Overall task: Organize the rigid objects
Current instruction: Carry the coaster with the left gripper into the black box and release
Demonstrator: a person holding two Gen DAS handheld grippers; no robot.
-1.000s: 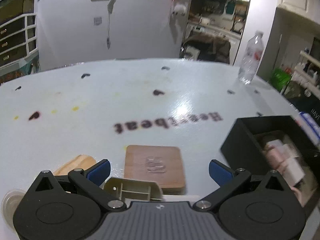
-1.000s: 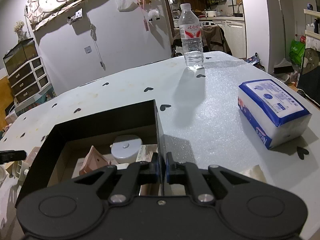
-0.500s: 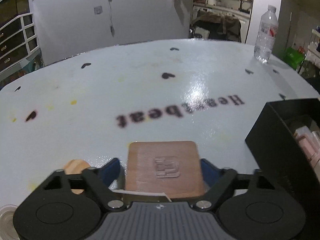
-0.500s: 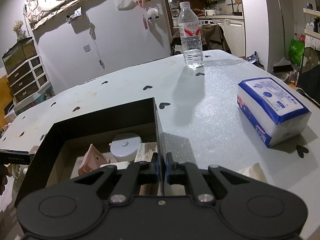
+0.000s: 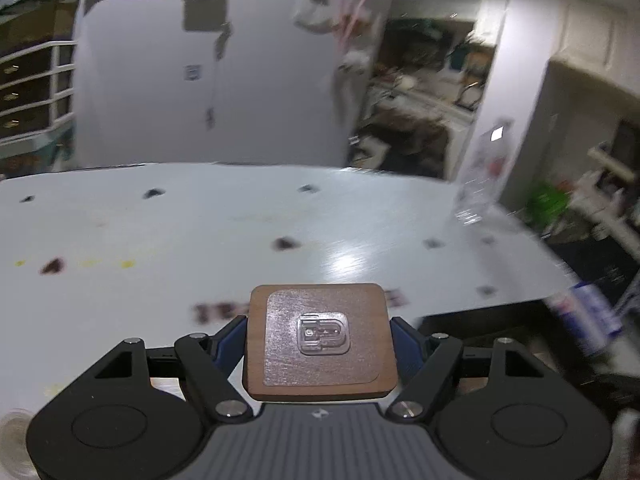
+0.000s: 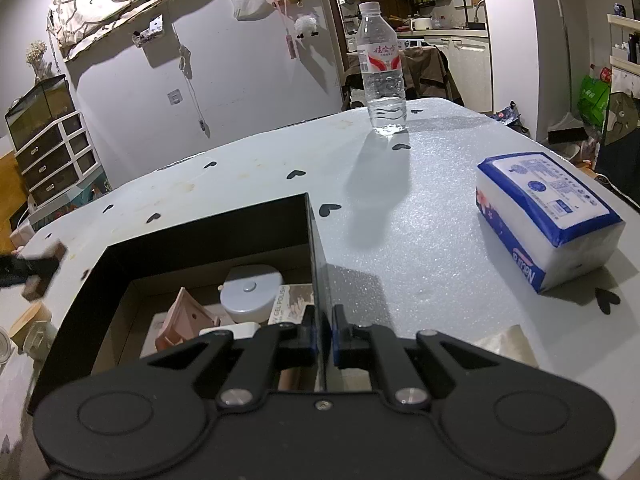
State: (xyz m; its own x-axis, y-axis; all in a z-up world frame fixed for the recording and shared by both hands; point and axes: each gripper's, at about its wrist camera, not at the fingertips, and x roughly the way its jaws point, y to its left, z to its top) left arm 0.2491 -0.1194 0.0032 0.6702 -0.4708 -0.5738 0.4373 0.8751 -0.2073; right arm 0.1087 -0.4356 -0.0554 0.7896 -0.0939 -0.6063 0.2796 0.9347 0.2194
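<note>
A square wooden board [image 5: 280, 360] with a clear plastic piece [image 5: 323, 334] on top is held off the white table [image 5: 200, 232]. My left gripper [image 5: 320, 336] is shut on it, its blue pads [image 5: 230, 340] pressing both side edges. The right wrist view shows that board [image 6: 40, 268] lifted at the far left, beside the black box [image 6: 200, 232]. My right gripper [image 6: 321, 332] is shut on the box's right wall. Inside the box lie a white round case [image 6: 250, 292], a pink piece [image 6: 184, 316] and a small carton [image 6: 290, 300].
A water bottle [image 6: 382, 72] stands at the table's far side. A blue-and-white tissue pack [image 6: 548, 216] lies on the right. Left of the box are a light wooden piece [image 6: 30, 320] and a clear lid [image 6: 6, 350]. The left wrist view is blurred.
My left gripper closed on the wooden board and lifted it off the table, and its view swung upward. The right gripper and the box stayed put.
</note>
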